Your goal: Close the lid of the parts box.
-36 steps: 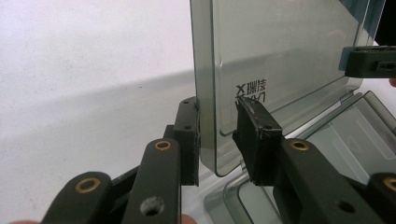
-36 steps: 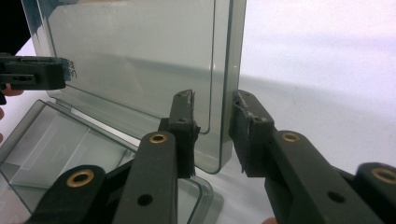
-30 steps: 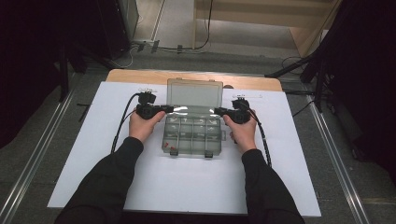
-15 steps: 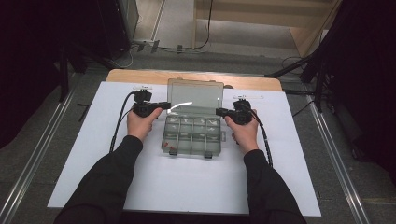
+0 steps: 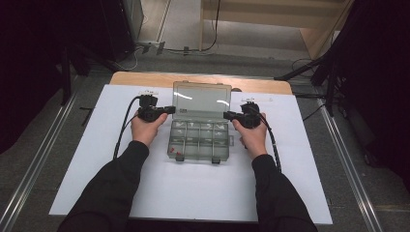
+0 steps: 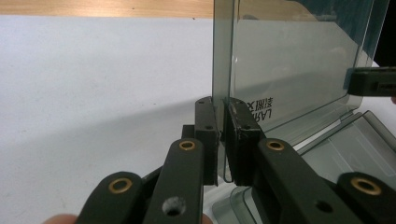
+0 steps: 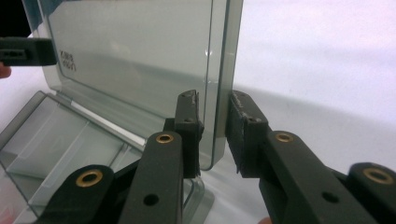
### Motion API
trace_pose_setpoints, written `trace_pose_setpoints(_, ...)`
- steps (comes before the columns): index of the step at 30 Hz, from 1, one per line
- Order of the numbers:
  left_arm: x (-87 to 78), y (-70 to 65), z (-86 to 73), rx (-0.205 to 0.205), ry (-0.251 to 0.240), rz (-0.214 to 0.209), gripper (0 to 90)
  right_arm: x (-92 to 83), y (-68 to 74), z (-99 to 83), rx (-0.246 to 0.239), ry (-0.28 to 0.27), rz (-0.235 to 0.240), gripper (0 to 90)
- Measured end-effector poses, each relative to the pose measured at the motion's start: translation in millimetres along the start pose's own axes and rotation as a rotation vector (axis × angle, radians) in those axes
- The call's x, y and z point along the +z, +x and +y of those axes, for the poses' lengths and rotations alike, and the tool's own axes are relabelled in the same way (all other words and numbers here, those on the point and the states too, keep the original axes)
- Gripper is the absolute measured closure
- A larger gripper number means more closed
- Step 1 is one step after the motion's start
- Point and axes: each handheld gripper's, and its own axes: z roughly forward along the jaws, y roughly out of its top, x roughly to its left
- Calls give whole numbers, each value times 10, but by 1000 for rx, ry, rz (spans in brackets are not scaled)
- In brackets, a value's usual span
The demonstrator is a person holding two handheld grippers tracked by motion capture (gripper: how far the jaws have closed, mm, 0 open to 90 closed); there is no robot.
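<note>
Organizer box [image 5: 198, 140], clear, lid [image 5: 201, 101] upright

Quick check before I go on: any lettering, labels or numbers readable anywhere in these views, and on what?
"LAR…" and more print on the label at the clear lid's corner, seen through the plastic: the rest is cut off by the left gripper and too blurred.
Same label in the right gripper view: two short lines, too small to read.
</note>
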Motion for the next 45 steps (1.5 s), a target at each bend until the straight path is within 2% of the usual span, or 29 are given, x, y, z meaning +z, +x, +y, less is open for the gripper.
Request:
trace_pose_setpoints(4, -2, -9, -10, 1, -13, -2, 839, -55, -9, 108, 21, -35, -11, 780)
trace_pose_setpoints(9, -8, -17, -11, 8, -14, 0, 839, -90, 37, 269, 17, -29, -46, 817)
trace_pose_setpoints(14, -12, -6, -16, -3, -11, -10, 835, -91, 52, 273, 6, -25, -69, 854)
trace_pose_setpoints(17, -26, 28, -11, -17, -9, -39, 821, -97, 69, 261, -3, -32, -77, 857)
trace_pose_setpoints(21, -99, 54, 14, -44, -38, -100, 700, -101, 90, 246, -14, -45, -85, 858)
trace_pose_setpoints(24, -162, 57, 44, -36, -61, -100, 700, -111, 92, 227, -14, -55, -81, 857)
trace_pose_setpoints(26, -186, 76, 57, -50, -70, -107, 714, -113, 87, 215, -19, -67, -79, 857)
trace_pose_setpoints(28, -200, 95, 65, -55, -79, -101, 763, -117, 90, 205, -21, -73, -81, 857)
trace_pose_setpoints(32, -203, 108, 81, -33, -79, -71, 878, -133, 96, 198, -30, -72, -81, 857)
trace_pose_setpoints(38, -79, 158, 180, -72, -43, -37, 898, -146, 107, 169, -42, -93, -80, 856)
trace_pose_setpoints(40, -7, 162, 207, -57, -20, -21, 898, -145, 125, 150, -40, -109, -88, 857)
trace_pose_setpoints(41, 21, 172, 217, -62, -11, -14, 898, -146, 135, 143, -37, -111, -91, 857)
trace_pose_setpoints(45, 85, 201, 264, -92, -1, -22, 898, -152, 154, 124, -50, -125, -93, 857)
